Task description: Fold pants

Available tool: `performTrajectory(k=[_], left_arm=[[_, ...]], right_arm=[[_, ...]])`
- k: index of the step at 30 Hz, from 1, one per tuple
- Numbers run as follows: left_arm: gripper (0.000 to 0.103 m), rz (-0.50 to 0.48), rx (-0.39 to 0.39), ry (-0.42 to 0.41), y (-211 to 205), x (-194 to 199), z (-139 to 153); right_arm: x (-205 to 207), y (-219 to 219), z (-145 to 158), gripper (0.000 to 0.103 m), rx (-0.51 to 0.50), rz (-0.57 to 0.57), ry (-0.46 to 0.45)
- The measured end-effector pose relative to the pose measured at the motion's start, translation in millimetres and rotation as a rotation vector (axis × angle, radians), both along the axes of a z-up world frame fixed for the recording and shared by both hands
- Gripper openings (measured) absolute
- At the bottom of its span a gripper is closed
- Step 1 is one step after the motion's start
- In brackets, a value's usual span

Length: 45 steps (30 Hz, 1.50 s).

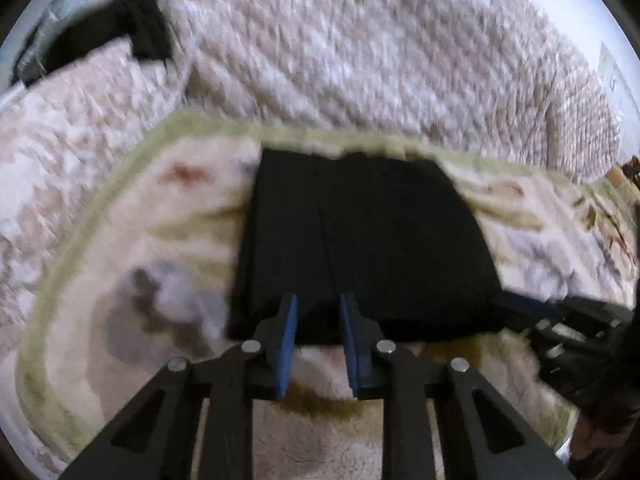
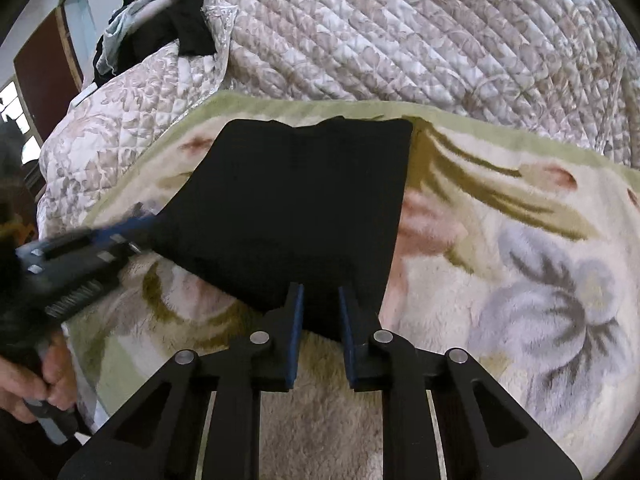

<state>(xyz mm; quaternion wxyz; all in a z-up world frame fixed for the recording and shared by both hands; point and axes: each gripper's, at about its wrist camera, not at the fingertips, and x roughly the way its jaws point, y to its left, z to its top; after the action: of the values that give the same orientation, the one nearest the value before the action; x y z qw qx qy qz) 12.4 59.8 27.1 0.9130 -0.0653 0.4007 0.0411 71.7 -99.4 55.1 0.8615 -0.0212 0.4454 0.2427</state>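
Note:
The black pants (image 1: 360,240) lie folded into a flat rectangle on a floral fleece blanket (image 1: 160,240). My left gripper (image 1: 319,300) is at their near edge, its blue pads a narrow gap apart with flat black cloth lying between the tips. The right wrist view shows the same pants (image 2: 296,200), with my right gripper (image 2: 321,292) over their near corner, pads likewise slightly apart and cloth between them. The left gripper (image 2: 150,220) reaches the pants' left edge there. The right gripper (image 1: 516,304) shows blurred at the pants' right side.
A quilted cream bedspread (image 2: 400,32) rises behind the blanket (image 2: 500,220). Dark and pale clothes (image 2: 160,28) are heaped at the far left. A person's hand (image 2: 28,380) holds the left gripper's handle at the lower left.

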Motion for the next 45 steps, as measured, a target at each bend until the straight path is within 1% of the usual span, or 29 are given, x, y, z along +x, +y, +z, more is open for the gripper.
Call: performTrajectory(k=[1, 5, 7, 14, 18, 20, 22, 24, 26, 28, 29, 31, 32, 34, 35, 37, 39, 42, 43, 45], left_arm=[[0.023, -0.001, -0.004, 0.012, 1, 0, -5], [0.023, -0.002, -0.009, 0.005, 4, -1, -2], [0.023, 0.007, 0.006, 0.009, 3, -4, -2], [0.023, -0.023, 0.01, 0.047, -9, -17, -4], [0.024, -0.018, 0.008, 0.009, -8, -18, 10], [0.025, -0.006, -0.011, -0.009, -2, -13, 20], [0.032, -0.016, -0.033, -0.013, 2, 3, 30], [0.032, -0.032, -0.039, -0.027, 4, 25, 38], [0.033, -0.067, -0.047, -0.022, 8, 54, 40], [0.033, -0.052, -0.031, -0.011, 12, 79, 35], [0.033, -0.053, -0.024, 0.004, 14, 93, 30], [0.033, -0.044, -0.031, 0.043, 20, 119, 17], [0.033, -0.046, -0.041, 0.063, 23, 127, 10], [0.033, -0.027, -0.066, 0.081, 29, 136, 0], [0.033, -0.032, -0.064, 0.079, 29, 139, -2], [0.034, -0.051, -0.032, 0.067, 26, 140, 0], [0.034, -0.043, -0.027, 0.066, 26, 136, 3], [0.039, -0.025, 0.019, 0.067, 21, 123, 9], [0.04, -0.024, 0.025, 0.059, 19, 116, 11], [0.043, -0.011, 0.021, 0.045, 15, 99, 15]], right_arm=[[0, -1, 3, 0.017, 0.004, 0.001, 0.001], [5, -3, 16, 0.017, 0.018, 0.004, -0.022], [7, -1, 18, 0.017, 0.012, -0.001, -0.022], [-16, -1, 16, 0.017, -0.001, 0.014, -0.017], [-14, 0, 22, 0.017, 0.0, 0.011, -0.032], [-7, 0, 28, 0.017, -0.001, 0.008, -0.047], [6, 0, 32, 0.017, 0.007, 0.013, -0.048], [28, 0, 29, 0.017, 0.016, 0.014, -0.022], [54, 3, 25, 0.017, 0.035, 0.021, 0.006], [81, 9, 20, 0.017, -0.001, 0.011, 0.016], [89, 13, 19, 0.017, -0.012, 0.024, 0.015], [108, 18, 15, 0.017, -0.033, 0.025, 0.004], [121, 18, 11, 0.017, -0.036, 0.016, 0.018], [143, 18, 2, 0.017, -0.029, -0.003, 0.05], [153, 16, -3, 0.017, -0.029, -0.021, 0.063], [167, 9, -12, 0.017, -0.002, -0.055, 0.095], [165, 3, -9, 0.018, 0.026, -0.076, 0.099], [143, 0, -1, 0.019, -0.019, -0.08, 0.079], [130, -1, 3, 0.019, -0.016, -0.067, 0.076], [112, -6, 8, 0.023, -0.012, -0.058, 0.069]])
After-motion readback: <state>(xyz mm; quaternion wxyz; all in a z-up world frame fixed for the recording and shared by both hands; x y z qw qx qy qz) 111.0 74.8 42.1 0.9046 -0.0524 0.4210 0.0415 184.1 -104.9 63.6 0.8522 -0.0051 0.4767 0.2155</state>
